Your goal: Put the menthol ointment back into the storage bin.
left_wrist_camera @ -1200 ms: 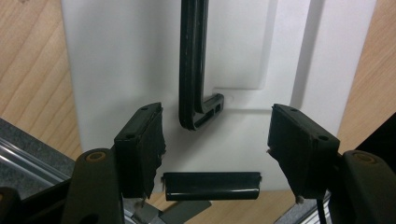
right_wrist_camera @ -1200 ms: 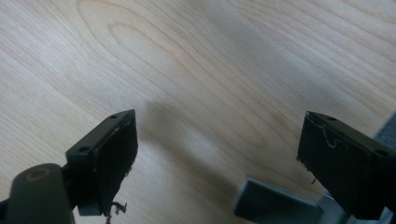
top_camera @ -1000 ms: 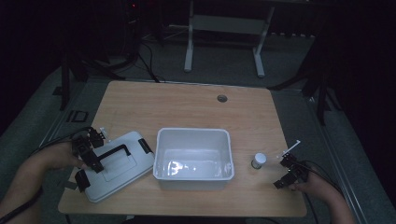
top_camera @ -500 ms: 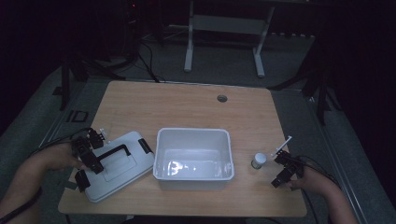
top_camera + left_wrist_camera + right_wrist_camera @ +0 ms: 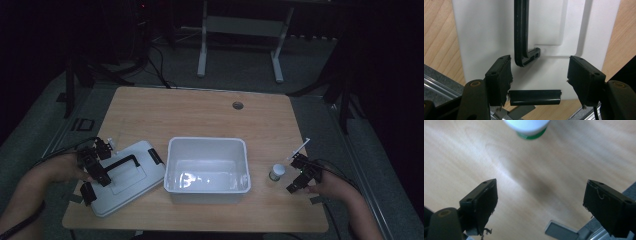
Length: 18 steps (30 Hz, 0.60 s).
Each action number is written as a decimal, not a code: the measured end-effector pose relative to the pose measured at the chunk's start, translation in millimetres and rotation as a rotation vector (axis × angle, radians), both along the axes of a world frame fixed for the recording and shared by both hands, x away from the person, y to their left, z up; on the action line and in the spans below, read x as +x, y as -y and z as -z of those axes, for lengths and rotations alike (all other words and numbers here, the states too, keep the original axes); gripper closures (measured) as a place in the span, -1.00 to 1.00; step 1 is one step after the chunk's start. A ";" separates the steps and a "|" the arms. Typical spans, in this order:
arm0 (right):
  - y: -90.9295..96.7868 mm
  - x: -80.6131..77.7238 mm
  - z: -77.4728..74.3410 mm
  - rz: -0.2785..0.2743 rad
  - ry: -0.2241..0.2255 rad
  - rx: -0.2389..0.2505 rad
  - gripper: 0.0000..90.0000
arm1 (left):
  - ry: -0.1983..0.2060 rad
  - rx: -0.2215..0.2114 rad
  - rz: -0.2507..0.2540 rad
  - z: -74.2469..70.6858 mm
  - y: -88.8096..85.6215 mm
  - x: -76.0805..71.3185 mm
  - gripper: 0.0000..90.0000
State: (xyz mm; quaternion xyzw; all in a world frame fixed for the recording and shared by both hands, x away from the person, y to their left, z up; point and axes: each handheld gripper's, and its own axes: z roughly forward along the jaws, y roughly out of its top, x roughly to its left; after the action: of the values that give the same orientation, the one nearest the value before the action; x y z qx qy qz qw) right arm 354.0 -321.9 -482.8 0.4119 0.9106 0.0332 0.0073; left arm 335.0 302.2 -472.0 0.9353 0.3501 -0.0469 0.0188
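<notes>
The left gripper (image 5: 539, 82) hovers with fingers apart over the white lid (image 5: 131, 176), astride its black latch (image 5: 535, 97); the right gripper (image 5: 541, 205), fingers wide and empty, sits on the tabletop (image 5: 200, 115) just beside the small bottle (image 5: 276, 172)

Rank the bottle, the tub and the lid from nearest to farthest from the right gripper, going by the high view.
From the right gripper:
1. Bottle: just to its left, standing on the table, untouched.
2. Tub: mid-table, beyond the bottle.
3. Lid: far left, by the left gripper.
</notes>
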 end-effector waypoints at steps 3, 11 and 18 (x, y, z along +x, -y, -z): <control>-4.3 4.9 -2.7 -0.001 0.007 0.000 -0.71 | -0.001 0.002 0.000 0.4 -0.2 -0.5 -0.21; -19.8 14.7 -7.5 -0.063 0.031 0.001 -0.69 | -0.007 0.004 0.007 3.0 0.1 -0.7 -0.21; -34.1 28.5 -2.3 -0.075 0.014 0.006 -0.69 | -0.011 0.005 0.010 4.4 2.0 0.4 -0.21</control>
State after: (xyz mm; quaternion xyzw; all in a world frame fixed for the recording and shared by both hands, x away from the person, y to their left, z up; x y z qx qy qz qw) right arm 382.6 -287.8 -480.5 0.3771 0.9253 0.0392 0.0112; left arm 335.4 300.2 -476.4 0.9369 0.3455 -0.0511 0.0142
